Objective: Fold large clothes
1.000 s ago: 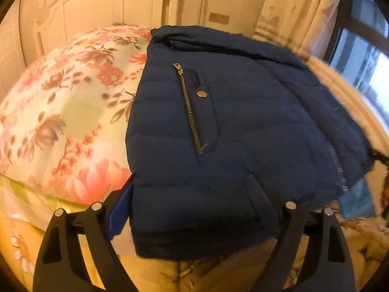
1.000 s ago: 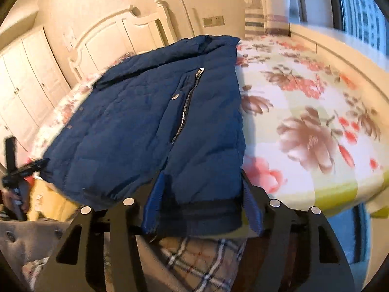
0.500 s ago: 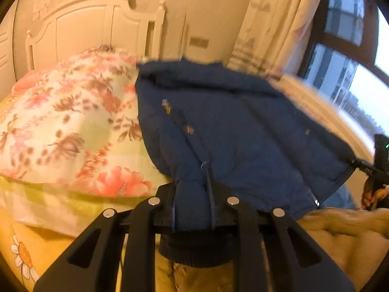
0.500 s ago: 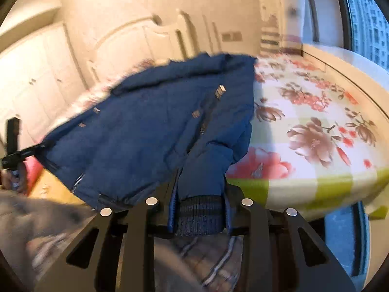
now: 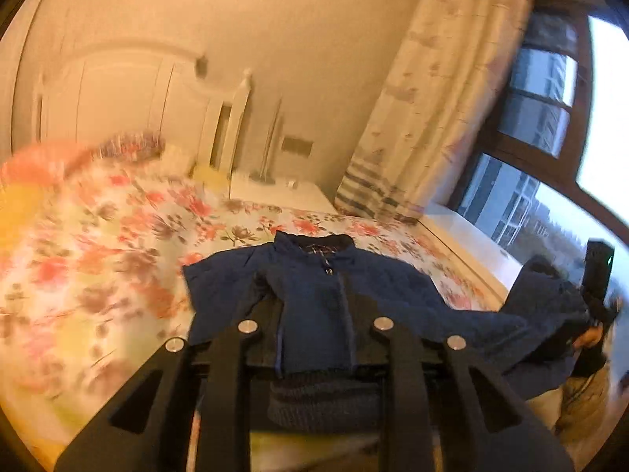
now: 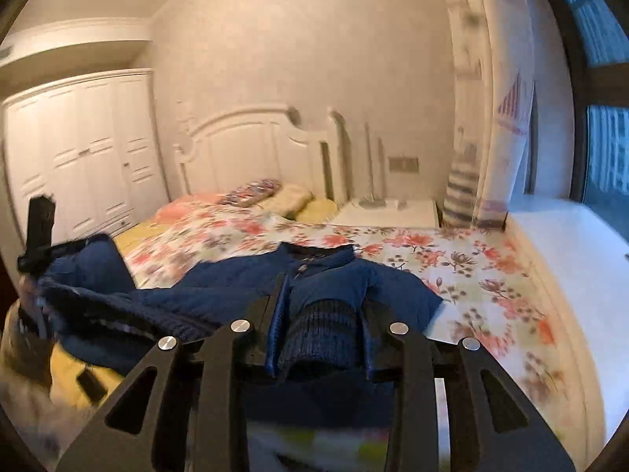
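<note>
Both grippers are pinching the jacket [image 5: 314, 306] hem.
Left gripper [image 5: 314, 354] and right gripper [image 6: 320, 350] are clamping it; collar is lying on the bed [image 6: 452, 259].

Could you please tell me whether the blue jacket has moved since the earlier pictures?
Yes. The blue jacket has been lifted off the floral bedspread at its near hem: more bedspread and headboard show beyond it.

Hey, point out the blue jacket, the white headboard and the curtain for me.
blue jacket [image 5: 314, 314]: left wrist view, panel between the fingers.
white headboard [image 6: 251, 149]: right wrist view, middle panel.
curtain [image 5: 424, 118]: left wrist view, mid-drape.
</note>
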Motion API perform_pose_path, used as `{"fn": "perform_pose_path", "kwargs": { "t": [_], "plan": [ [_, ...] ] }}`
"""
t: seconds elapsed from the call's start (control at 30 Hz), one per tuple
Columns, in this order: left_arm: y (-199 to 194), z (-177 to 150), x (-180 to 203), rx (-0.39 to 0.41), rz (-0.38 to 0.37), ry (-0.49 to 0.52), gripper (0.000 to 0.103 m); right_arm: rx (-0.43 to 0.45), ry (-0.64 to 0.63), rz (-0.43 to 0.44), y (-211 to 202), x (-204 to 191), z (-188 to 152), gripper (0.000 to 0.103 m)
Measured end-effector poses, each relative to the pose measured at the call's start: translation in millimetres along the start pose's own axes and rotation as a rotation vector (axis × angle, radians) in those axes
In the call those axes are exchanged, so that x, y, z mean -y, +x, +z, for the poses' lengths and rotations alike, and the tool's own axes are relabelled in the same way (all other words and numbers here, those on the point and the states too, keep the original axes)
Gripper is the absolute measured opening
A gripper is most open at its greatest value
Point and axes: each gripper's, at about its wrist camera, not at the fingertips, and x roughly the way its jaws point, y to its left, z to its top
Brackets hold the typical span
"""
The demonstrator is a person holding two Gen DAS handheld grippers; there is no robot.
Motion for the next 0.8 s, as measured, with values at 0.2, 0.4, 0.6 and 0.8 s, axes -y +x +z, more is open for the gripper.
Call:
{"fn": "perform_pose_path", "kwargs": {
  "t": [0.2, 0.4, 0.6, 0.8],
  "plan": [
    [129.2, 41.9, -79.2, -0.183, 0.024, -0.321, 0.053, -0.187, 0.357, 0.029, 136.4, 79.0, 30.2, 0.077],
    [136.7, 49.0, -127.8, -0.104, 0.243, -0.292, 0.086, -0.127, 0.303, -0.147, 150.4, 118.5, 12.8, 0.094],
    [163.5, 41.0, -122.3, -0.213, 0.234, -0.14, 0.086, -0.236, 0.204, -0.177, 185.1, 131.3, -16.0, 0.094],
    [223.1, 20.1, -133.1, -0.373, 0.125, -0.185, 0.084, -0.325, 0.111, -0.154, 217.6, 127.5, -22.4, 0.094]
  ]
}}
